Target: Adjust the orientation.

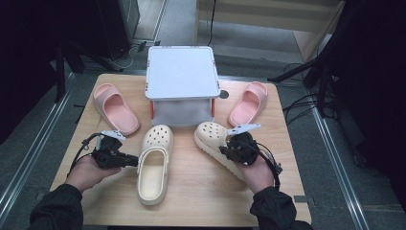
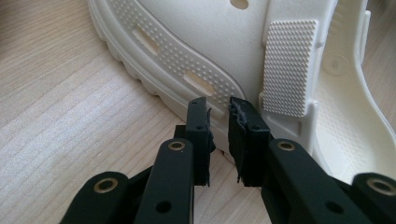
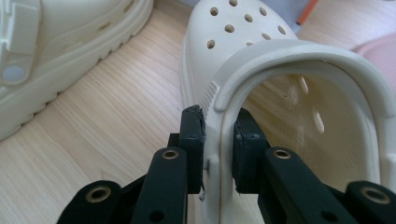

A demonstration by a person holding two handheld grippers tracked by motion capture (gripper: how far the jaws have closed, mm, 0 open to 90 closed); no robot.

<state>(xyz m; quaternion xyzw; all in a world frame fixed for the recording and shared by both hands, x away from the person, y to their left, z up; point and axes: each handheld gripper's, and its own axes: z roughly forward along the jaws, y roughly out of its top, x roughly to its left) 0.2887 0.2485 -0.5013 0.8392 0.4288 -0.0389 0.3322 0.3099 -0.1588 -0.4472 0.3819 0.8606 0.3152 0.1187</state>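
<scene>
**Two Cream Clogs, One Gripper At Each**

High view: on the light wooden table [image 1: 191, 201], the left gripper [image 1: 131, 160] sat at nine o'clock of the left cream perforated foam clog [image 1: 154, 165], against its side. The right gripper [image 1: 225, 149] met the right cream perforated foam clog [image 1: 213, 139], angled toward the table's one o'clock. A white lidded box [image 1: 181, 79] stood at twelve, flanked by two pink foam slides [image 1: 115, 108].

Left gripper view: the jaws stood narrowly apart, nothing between them, tips just beside the left clog's sole edge [image 2: 154, 79].

Right gripper view: the jaws clamped the right clog's side wall [image 3: 215, 140] below its heel strap.
</scene>
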